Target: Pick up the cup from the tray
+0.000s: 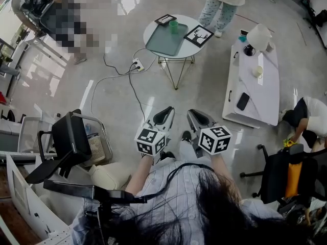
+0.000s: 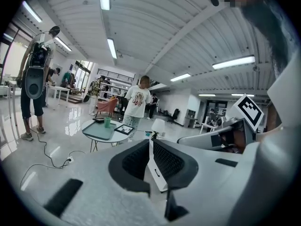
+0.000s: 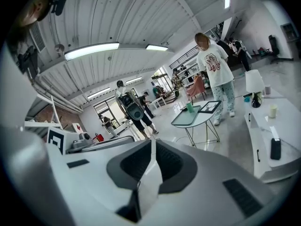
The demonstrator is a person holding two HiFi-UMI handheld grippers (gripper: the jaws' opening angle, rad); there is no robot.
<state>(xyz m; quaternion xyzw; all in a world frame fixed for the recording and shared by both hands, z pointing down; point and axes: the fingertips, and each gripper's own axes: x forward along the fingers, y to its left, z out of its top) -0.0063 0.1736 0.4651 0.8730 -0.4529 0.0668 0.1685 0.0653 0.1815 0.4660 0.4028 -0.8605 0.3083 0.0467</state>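
A small green cup (image 1: 173, 26) stands at the far end of a grey-green tray (image 1: 161, 41) on a round white table, a few steps ahead of me. Both grippers are held close to my body, far short of the table. My left gripper (image 1: 164, 114) and right gripper (image 1: 196, 117) point forward and slightly down, side by side, each shut with nothing held. The left gripper view has the cup (image 2: 107, 122) and tray (image 2: 99, 131) left of the shut left gripper (image 2: 150, 140). From the right gripper (image 3: 153, 141), the cup (image 3: 190, 107) and tray (image 3: 187, 118) lie to the right.
Two framed pictures (image 1: 199, 35) (image 1: 165, 19) lie on the table beside the tray. A person (image 1: 222, 4) stands just behind it. A power strip with cables (image 1: 137, 64) lies on the floor between me and the table. A low white bench (image 1: 253, 80) stands right, a black chair (image 1: 71, 137) left.
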